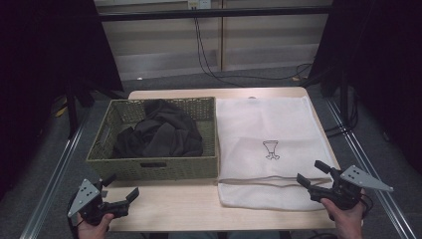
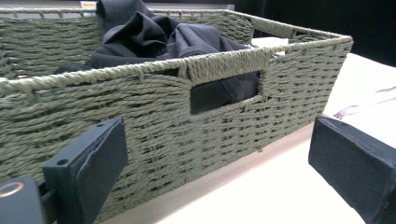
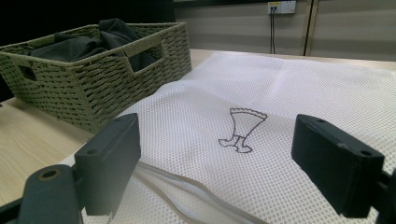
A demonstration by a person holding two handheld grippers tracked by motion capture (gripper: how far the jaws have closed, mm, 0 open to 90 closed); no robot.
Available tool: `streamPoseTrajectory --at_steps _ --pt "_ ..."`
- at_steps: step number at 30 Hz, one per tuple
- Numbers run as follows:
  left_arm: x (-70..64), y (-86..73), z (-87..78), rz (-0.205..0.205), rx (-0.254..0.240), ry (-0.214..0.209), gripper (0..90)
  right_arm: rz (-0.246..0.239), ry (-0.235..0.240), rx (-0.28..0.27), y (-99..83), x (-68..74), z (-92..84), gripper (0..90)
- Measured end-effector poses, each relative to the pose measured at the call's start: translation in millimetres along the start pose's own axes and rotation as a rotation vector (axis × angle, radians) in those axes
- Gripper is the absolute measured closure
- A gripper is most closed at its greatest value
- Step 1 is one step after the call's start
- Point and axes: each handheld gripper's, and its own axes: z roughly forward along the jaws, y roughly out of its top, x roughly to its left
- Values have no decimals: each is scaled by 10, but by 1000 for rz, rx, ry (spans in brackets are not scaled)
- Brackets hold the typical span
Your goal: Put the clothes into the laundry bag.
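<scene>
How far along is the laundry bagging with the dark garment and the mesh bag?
Done: nothing visibly. The crumpled black garment lies in the green woven basket; the white mesh laundry bag lies flat on the table beside it. In hand: nothing; the left gripper and right gripper are open near the table's front edge. Left, probably: opening the bag, moving the garment in.

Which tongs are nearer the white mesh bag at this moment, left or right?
Right. The right tongs hover open over the near right edge of the white mesh bag; the left tongs sit open before the wicker basket, away from the bag.
</scene>
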Motion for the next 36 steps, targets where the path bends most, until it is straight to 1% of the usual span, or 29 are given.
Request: streamPoseTrajectory --at_steps 1,2,3,4,7,8,9,10,11,12,13,14,15,17,18,20,21,22,23,24,25,26,28,29,30,32,33,35,36 --pt "2 -1 -1 -10 4 26 54 -4 -13 3 3 -8 11 189" --pt "11 -3 1 -28 1 20 65 2 -20 5 1 -13 18 197" --pt "11 -3 1 -28 1 20 68 2 -20 5 1 -13 18 197" --pt "16 -2 4 -41 0 21 77 4 -13 14 -4 -29 28 232" --pt "21 -7 3 -36 7 16 98 2 -13 25 -5 -44 39 247" --pt "16 -9 10 -51 -5 6 98 4 -7 28 -4 -56 49 257" --pt "12 -9 9 -52 -6 8 109 8 -2 34 -2 -57 51 263" --pt "10 -7 11 -47 -1 4 124 11 17 48 2 -61 58 279" --pt "7 -6 7 -33 4 3 124 11 17 48 2 -61 58 279" --pt "-20 -9 10 -20 11 -4 151 5 35 57 4 -57 68 289" --pt "-20 -9 10 -20 11 -4 151 5 35 57 4 -57 68 289" --pt "-30 -10 12 -14 13 -13 151 -7 66 70 10 -44 75 309" --pt "-51 -10 17 -20 19 -27 151 -7 66 70 10 -44 75 309" --pt "-98 -7 31 -11 17 -39 151 -23 85 89 21 -18 101 365" --pt "-116 -5 32 0 25 -33 151 -23 85 89 21 -18 101 365" --pt "-162 6 60 15 34 -49 152 -31 99 99 32 3 131 399" --pt "-187 13 78 19 37 -60 187 -42 127 116 42 23 179 435" --pt "-205 24 88 24 41 -72 187 -42 127 116 42 23 179 435" --pt "-255 38 123 15 42 -118 248 -58 160 144 50 47 243 479" --pt "-297 50 151 34 59 -120 260 -60 169 157 53 59 271 503" --pt "-297 50 151 34 59 -120 267 -60 169 157 53 59 271 503" --pt "-323 59 176 41 67 -134 267 -72 192 175 57 80 319 523" --pt "-365 81 223 49 75 -168 325 -93 235 214 66 143 414 563" --pt "-416 99 265 61 87 -179 325 -93 235 214 66 143 414 563" --pt "-449 109 297 67 88 -196 327 -104 255 235 69 171 458 574" --pt "-516 130 369 70 96 -217 355 -115 260 272 71 207 546 591" --pt "-585 142 454 65 95 -221 340 -121 284 293 73 237 641 611" --pt "-615 153 491 70 99 -229 316 -131 296 302 79 250 690 611" --pt "-635 168 525 82 106 -260 325 -133 308 307 88 268 737 611"
